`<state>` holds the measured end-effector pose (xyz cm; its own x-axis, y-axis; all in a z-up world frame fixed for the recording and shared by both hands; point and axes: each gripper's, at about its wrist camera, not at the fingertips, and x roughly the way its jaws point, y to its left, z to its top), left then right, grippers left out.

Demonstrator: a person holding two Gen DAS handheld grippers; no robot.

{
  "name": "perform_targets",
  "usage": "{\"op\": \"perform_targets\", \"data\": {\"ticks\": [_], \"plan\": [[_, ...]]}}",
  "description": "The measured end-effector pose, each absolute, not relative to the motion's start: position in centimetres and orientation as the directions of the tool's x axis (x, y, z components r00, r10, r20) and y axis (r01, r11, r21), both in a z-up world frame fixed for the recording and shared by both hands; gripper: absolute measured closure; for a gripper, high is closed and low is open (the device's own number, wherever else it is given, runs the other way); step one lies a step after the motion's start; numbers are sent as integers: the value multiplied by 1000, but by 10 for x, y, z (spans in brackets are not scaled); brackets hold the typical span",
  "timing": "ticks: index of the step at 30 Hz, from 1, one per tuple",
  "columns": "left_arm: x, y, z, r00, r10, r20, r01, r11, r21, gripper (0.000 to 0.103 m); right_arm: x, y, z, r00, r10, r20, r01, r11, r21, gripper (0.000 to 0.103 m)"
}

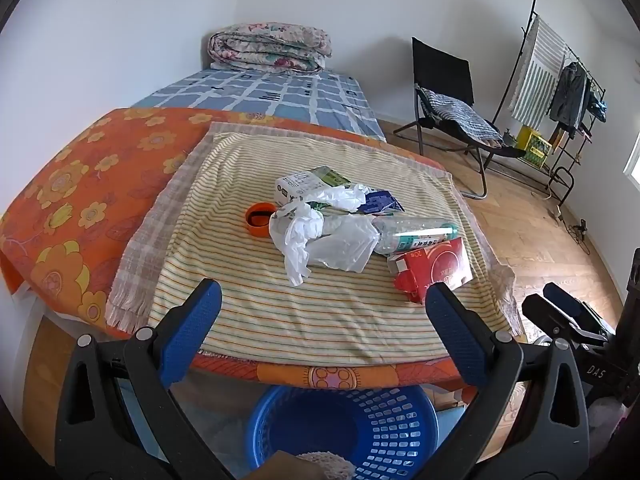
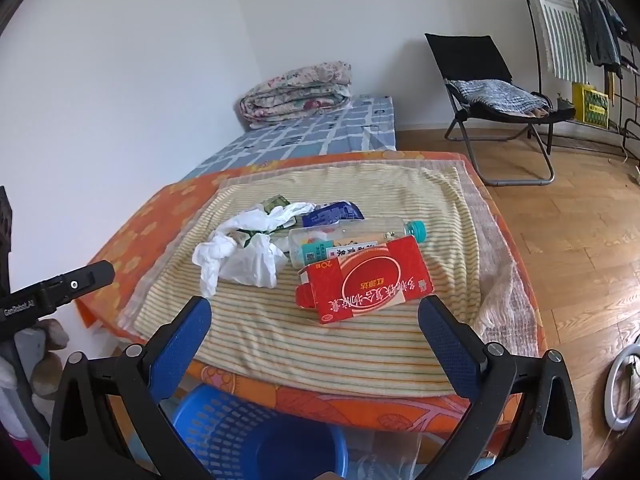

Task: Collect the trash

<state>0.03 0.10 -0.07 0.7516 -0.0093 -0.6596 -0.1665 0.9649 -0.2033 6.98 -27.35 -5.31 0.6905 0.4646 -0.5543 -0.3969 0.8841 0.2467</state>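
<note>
Right wrist view looks down over a bench (image 2: 516, 404) draped in an orange flowered cloth with a striped towel (image 2: 360, 344) on top, and the trash sits in one heap near the middle of that towel. A blue basket (image 2: 224, 424) stands on the floor just under the bench's near edge, below both tools.

The red carton (image 2: 368, 280) is the heap's nearest piece. It lies flat, its long axis running across the view from lower left to upper right, just ahead of the right tool (image 2: 316, 334), whose fingers are spread wide with nothing between them. The clear bottle (image 2: 352, 236) lies behind it, roughly parallel, its teal cap toward the right edge. White crumpled bags (image 2: 244, 260) sit to the left.

The left tool (image 1: 324, 328) is likewise spread wide and empty. From it, the carton (image 1: 432, 270) lies off toward the right finger, so the right tool looks nearer to it, while the bags (image 1: 320, 240) and the small orange cap (image 1: 259, 219) lie straight ahead of the left.
</note>
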Motion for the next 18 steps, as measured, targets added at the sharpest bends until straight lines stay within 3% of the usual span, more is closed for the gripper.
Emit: {"op": "perform_targets", "data": {"ticks": [18], "plan": [[1,4,-3,753,-6,-657,-167,966,-200,0,70,-273,-54,687,465,-558,-398,884,246,0]]}}
